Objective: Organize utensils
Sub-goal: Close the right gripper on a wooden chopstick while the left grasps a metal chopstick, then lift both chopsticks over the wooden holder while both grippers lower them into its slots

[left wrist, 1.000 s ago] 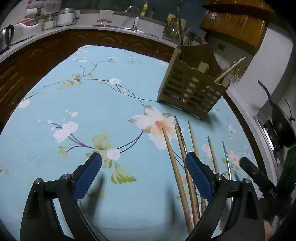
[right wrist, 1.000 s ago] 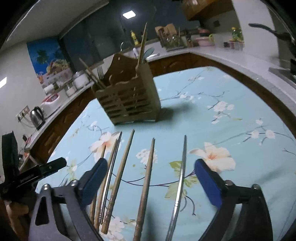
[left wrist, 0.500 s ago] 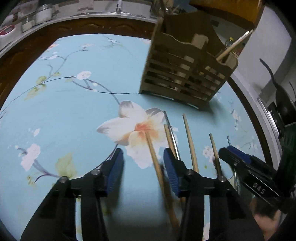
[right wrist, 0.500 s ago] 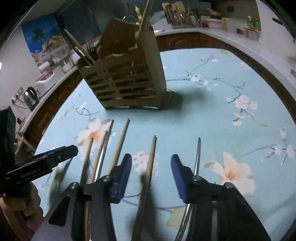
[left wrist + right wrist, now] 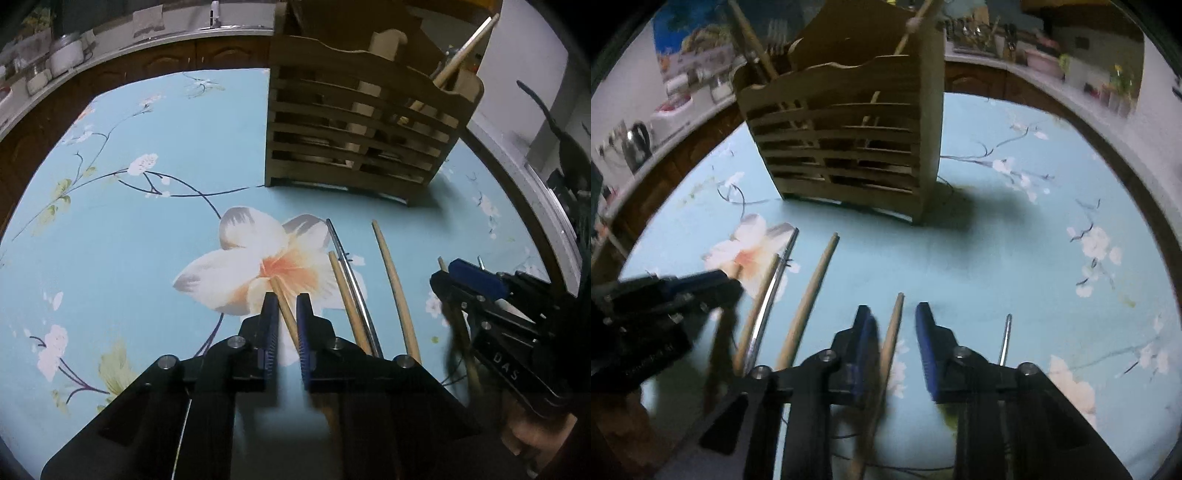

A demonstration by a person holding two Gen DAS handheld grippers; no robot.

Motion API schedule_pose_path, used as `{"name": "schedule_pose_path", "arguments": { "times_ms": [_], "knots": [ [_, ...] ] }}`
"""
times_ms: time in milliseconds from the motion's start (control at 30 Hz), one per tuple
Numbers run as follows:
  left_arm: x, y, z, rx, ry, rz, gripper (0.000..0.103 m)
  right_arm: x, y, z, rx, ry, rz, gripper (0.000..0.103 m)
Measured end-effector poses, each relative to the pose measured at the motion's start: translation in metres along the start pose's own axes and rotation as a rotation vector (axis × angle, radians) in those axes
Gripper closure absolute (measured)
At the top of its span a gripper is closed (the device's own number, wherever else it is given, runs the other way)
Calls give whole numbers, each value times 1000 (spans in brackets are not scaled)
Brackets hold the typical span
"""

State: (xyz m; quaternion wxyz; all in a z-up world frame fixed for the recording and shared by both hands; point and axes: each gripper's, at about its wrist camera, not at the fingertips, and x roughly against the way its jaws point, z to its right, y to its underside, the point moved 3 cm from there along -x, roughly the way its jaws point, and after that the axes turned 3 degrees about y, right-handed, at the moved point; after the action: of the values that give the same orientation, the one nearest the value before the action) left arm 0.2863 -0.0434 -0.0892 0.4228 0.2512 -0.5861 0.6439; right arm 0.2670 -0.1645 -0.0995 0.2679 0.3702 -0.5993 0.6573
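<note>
A few utensils already stand in the slatted wooden holder [image 5: 354, 144] at the top of the frame, but six chopsticks (two of them metal) lie loose on the flowered surface [image 5: 129, 229], so most sorting remains. The left tongs [image 5: 286, 314] have just been closing and now pinch the leftmost wooden chopstick [image 5: 282, 299] at centre frame. The right tongs [image 5: 895, 325] have been closing too; another wooden chopstick [image 5: 893, 328] lies between them, touching the left pad, the right one apart.
</note>
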Motion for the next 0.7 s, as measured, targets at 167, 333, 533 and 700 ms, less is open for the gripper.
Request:
{"name": "schedule_pose_path", "arguments": {
  "times_ms": [167, 333, 533, 700],
  "knots": [
    [2, -1, -4, 28, 50, -9, 99, 2, -1, 7, -65, -62, -8, 98],
    [24, 5, -12, 65, 104, 22, 99, 23, 1, 9, -127, -135, 19, 98],
    [73, 4, -11, 75, 161, 116, 99, 76, -6, 13, -155, -181, 129, 98],
    [124, -2, -10, 87, 213, 213, 99, 118, -15, 18, -164, -203, 223, 98]
  ]
}}
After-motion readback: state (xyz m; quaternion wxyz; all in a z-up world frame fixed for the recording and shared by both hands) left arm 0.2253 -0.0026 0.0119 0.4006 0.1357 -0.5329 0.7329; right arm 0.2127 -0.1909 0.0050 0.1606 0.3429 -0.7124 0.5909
